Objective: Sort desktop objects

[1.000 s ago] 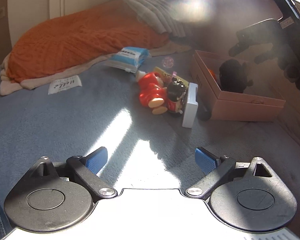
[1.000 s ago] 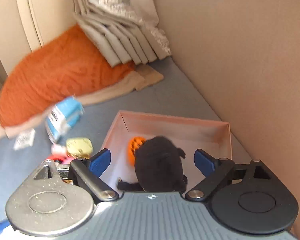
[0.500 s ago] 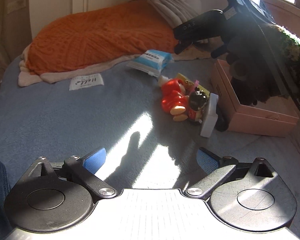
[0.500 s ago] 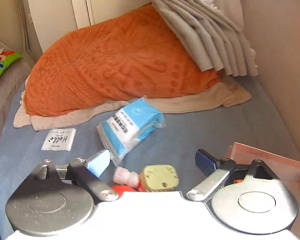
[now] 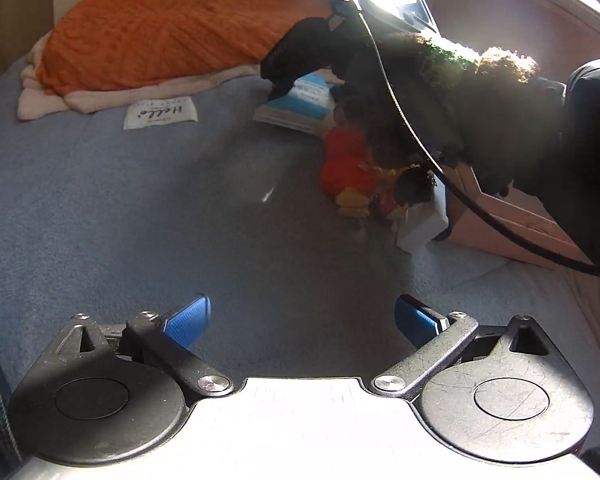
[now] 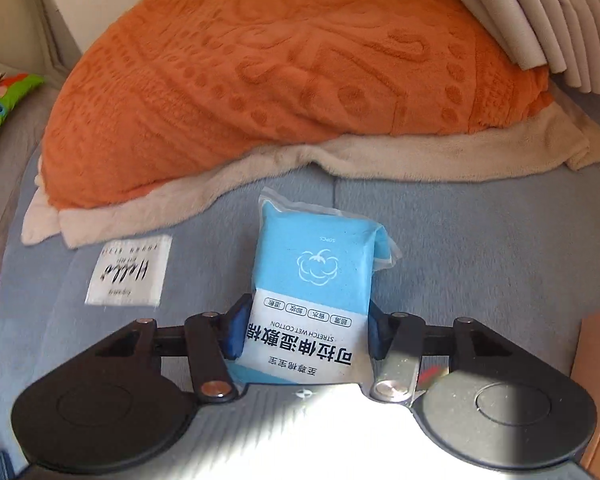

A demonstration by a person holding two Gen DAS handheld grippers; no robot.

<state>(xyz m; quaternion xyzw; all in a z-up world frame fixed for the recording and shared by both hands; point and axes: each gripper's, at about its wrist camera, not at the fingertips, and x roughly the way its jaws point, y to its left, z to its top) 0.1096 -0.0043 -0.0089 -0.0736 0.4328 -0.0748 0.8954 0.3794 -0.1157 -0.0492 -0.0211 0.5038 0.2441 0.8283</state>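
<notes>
Two blue-padded fingers of the right gripper (image 6: 305, 334) press the near, white-printed end of the soft blue plastic pack of wet cotton wipes (image 6: 314, 292), which lies on the grey-blue blanket (image 6: 480, 248), its far end toward the orange textured towel (image 6: 284, 76); light and squashy, with slick film, it likely suits a hold across its full middle, not the loose sealed edge; the left gripper (image 5: 302, 318) hangs wide apart, holding nothing, near the red plush doll (image 5: 346, 168) and pink cardboard box (image 5: 500, 228).
</notes>
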